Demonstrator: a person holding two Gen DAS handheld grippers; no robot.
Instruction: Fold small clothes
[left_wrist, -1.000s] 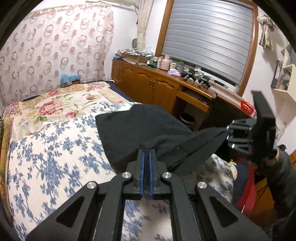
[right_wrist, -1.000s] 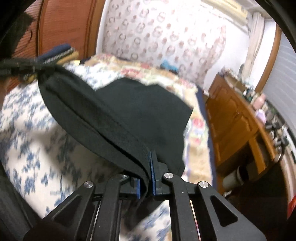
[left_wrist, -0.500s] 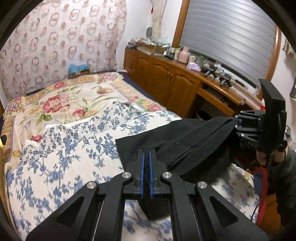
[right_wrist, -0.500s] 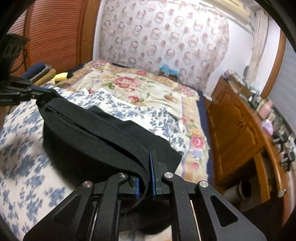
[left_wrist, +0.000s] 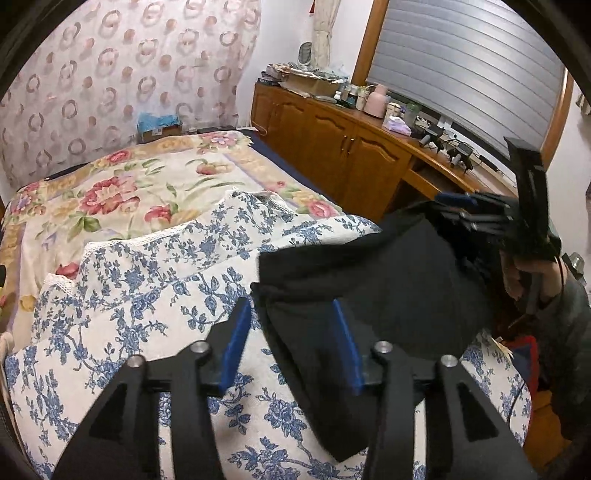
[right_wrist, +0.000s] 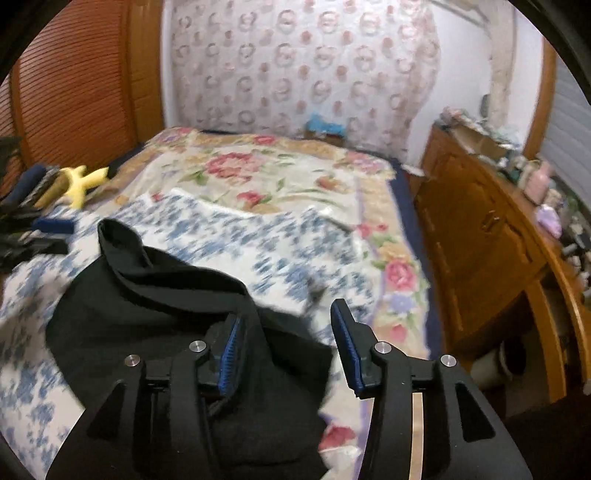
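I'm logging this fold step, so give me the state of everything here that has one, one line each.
left gripper: jaws opening, pads off the cloth.
right gripper: jaws opening, cloth loose between the fingers.
black garment: released, lying doubled over on the bed.
blue floral sheet: spread under the garment, rumpled.
window blind: lowered.
cabinet doors: closed.

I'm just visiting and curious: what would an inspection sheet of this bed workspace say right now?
Surface: bed with blue-flowered sheet over a rose-patterned cover.
Job's things: black garment lying bunched on the sheet.
Clutter: yellow toy and dark items at the bed's edge.
Grippers: left tool and right tool opening, pads off the cloth.
Cables: some near gadgets on the wooden cabinet.
Surroundings: patterned curtain, shuttered window.
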